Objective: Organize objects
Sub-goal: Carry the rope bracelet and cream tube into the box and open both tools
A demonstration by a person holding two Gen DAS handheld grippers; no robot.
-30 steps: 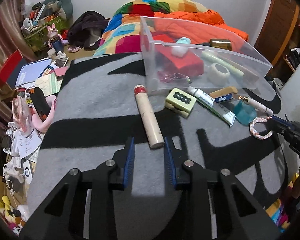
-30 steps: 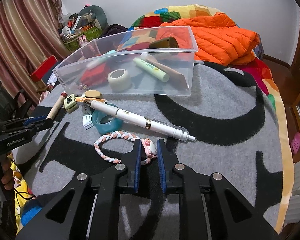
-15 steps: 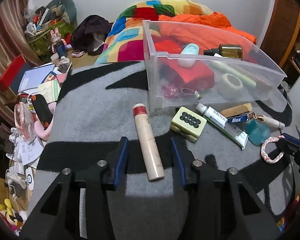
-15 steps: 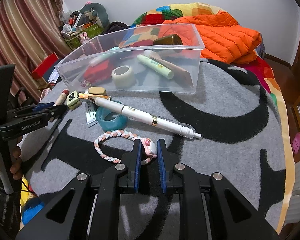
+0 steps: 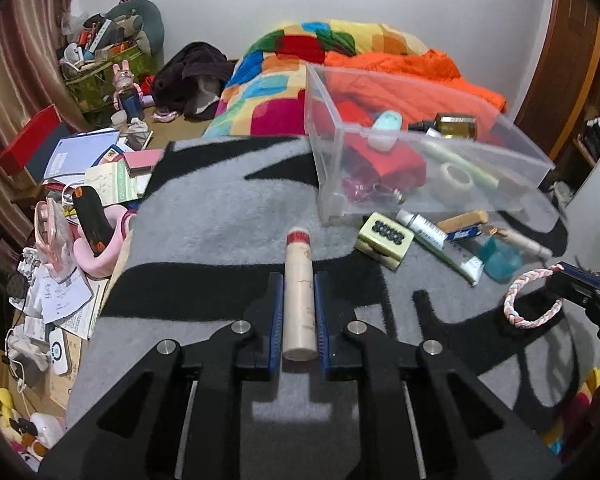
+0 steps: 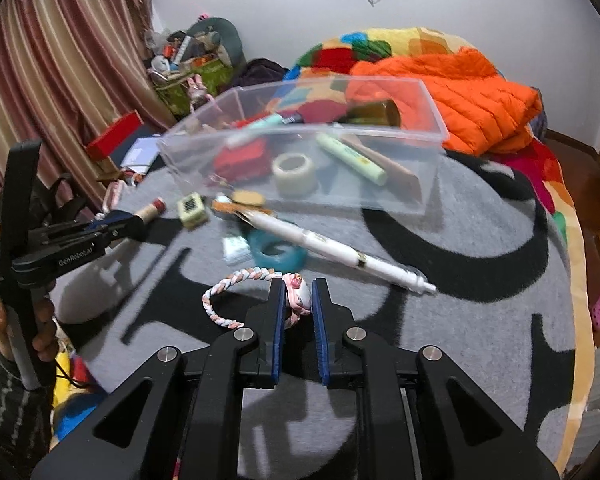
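1. Left wrist view, left edge of frame: a heap of papers (image 5: 80, 168) and clutter lies beside the grey-and-black blanket (image 5: 220, 216); the right wrist view shows only a sliver of it.
2. Centre, low in that frame: the left gripper (image 5: 299, 312) has just been closing and now clamps the beige tube (image 5: 299, 296), its red-banded end pointing up-frame.
3. Right of centre: the clear bin (image 5: 328, 168) shows its short end wall here. Only here does the toothpaste tube (image 5: 440, 244) read clearly.
4. Right wrist view, left edge: a hand (image 6: 40, 332) holds the left gripper's handle, which the other view never shows.
5. Centre, low: the right gripper (image 6: 299, 304) is clenched on the braided bracelet (image 6: 228, 292) at its pink charm.
6. Above it, the white pen (image 6: 332, 248) lies across the teal ring (image 6: 278, 254); the bin's long side shows the tape roll (image 6: 294, 172) inside.
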